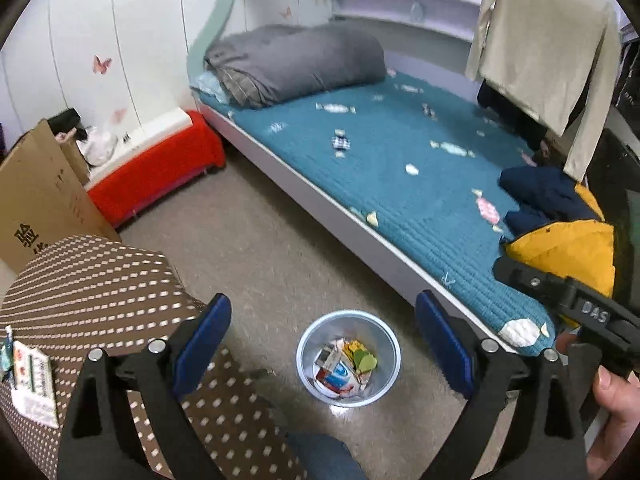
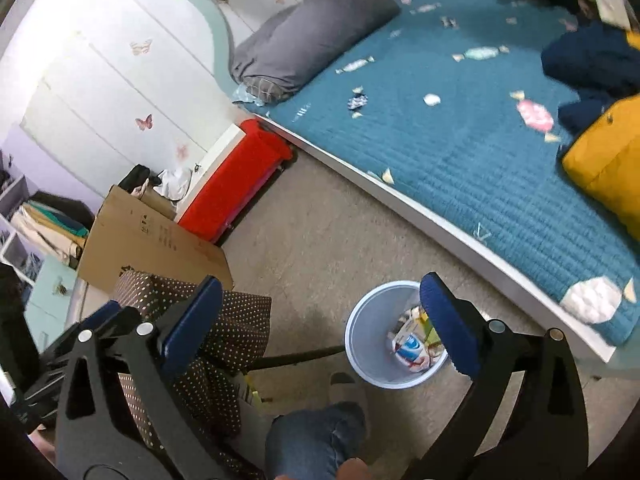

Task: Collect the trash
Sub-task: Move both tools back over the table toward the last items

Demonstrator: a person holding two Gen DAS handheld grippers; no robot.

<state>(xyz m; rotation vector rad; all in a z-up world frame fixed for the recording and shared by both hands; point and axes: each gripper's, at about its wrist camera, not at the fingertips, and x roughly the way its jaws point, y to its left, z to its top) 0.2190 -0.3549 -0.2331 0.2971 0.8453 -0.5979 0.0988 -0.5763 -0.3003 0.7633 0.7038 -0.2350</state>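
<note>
Grippers both stand wide with nothing between the blue pads: the left gripper (image 1: 324, 340) hangs above the round pale-blue plastic bin (image 1: 310, 344), the right gripper (image 2: 320, 320) just beside it. The bin stands on the beige floor (image 1: 280, 240) and holds crumpled wrappers and packets (image 1: 344, 368). Near the bin, at its left, is a brown dotted cloth (image 1: 100, 280). Behind the bin lies the bed with teal quilted cover (image 1: 420, 184).

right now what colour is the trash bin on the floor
Pale blue bin, clearest in the left wrist view.
</note>
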